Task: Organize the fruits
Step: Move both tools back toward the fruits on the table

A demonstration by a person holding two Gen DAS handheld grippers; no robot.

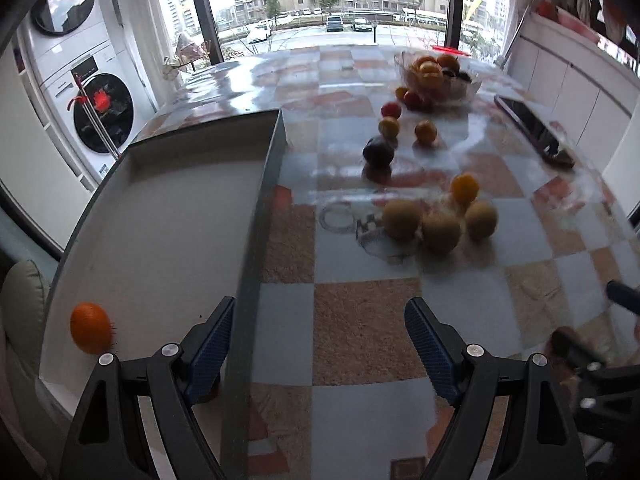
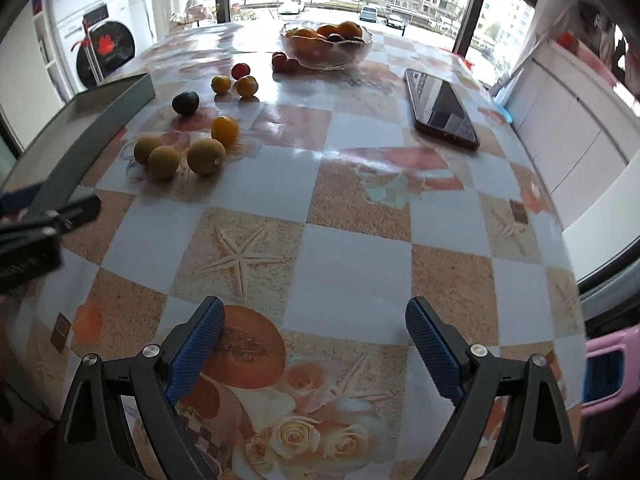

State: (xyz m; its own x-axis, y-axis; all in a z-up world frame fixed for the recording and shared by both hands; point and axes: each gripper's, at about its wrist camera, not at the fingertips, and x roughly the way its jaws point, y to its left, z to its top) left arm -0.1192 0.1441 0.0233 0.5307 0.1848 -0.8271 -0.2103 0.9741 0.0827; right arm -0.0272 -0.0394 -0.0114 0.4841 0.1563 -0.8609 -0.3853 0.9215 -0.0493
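While the left gripper (image 1: 318, 344) straddles the tray (image 1: 256, 240) wall, fingers apart and empty, the right gripper (image 2: 314, 344) gapes over bare tablecloth (image 2: 352, 272).

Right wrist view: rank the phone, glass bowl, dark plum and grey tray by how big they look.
1. grey tray, partly cut off
2. phone and glass bowl: too close to rank, bowl farther away
3. dark plum

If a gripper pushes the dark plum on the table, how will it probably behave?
The plum looks round, so it would probably roll on the glossy tablecloth. It stands alone, so nothing nearby would stop it. Its skin looks smooth, perhaps slippery between pads.
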